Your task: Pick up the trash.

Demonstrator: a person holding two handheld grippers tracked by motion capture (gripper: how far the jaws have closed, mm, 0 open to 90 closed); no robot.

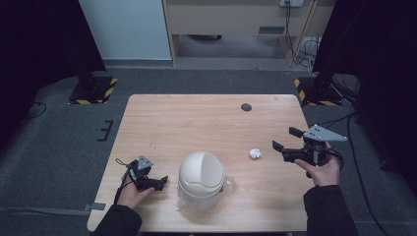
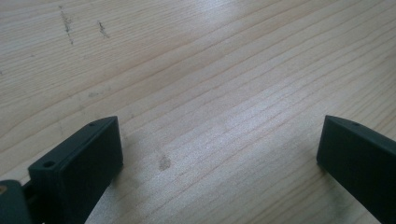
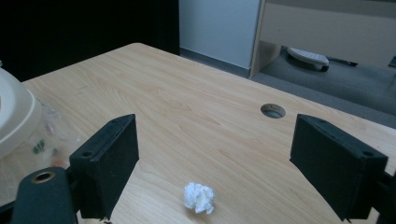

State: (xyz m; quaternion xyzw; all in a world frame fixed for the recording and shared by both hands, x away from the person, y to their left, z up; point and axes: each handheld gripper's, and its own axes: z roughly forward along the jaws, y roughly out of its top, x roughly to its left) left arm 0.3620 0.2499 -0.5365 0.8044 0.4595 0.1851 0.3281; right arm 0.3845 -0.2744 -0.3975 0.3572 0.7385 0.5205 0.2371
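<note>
A cream domed bin [image 1: 201, 176] stands near the table's front edge, on a clear plastic bag [image 1: 229, 185]. A small crumpled white paper ball [image 1: 254, 153] lies to its right. My right gripper [image 1: 286, 138] hovers open just right of the ball, pointing left at it. In the right gripper view the ball [image 3: 200, 197] lies on the wood low between the wide-apart jaws of the gripper [image 3: 215, 123], with the bin [image 3: 11, 116] at the left edge. My left gripper [image 1: 160, 181] rests low on the table left of the bin. In its own view it [image 2: 219, 126] is open over bare wood.
The wooden table [image 1: 196, 123] has a round cable hole [image 1: 246, 107] at the back right, also seen in the right gripper view [image 3: 273, 110]. Dark curtains and stand bases with hazard stripes [image 1: 93, 91] flank the table. A pale cabinet [image 1: 236, 19] stands behind.
</note>
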